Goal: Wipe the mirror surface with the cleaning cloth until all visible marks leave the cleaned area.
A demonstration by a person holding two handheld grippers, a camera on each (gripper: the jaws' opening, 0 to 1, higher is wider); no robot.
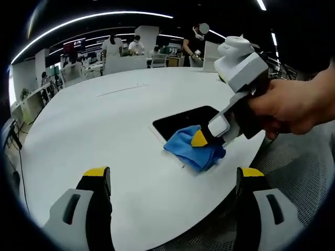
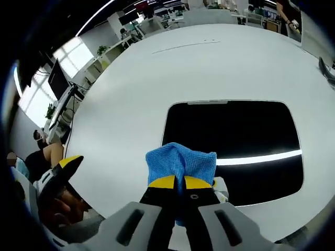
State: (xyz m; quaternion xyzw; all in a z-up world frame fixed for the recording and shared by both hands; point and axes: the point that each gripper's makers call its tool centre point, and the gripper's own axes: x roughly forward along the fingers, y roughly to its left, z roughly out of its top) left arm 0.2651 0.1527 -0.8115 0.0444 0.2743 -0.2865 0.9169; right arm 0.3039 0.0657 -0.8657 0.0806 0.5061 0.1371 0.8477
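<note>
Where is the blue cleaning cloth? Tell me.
The blue cleaning cloth is clamped in the right gripper, resting on the mirror's near edge.

No text, label, brand, number or sign can be read in either view. The red-lit screen (image 1: 74, 46) at the far end of the room in the left gripper view is too small and blurred to make out any writing.
</note>
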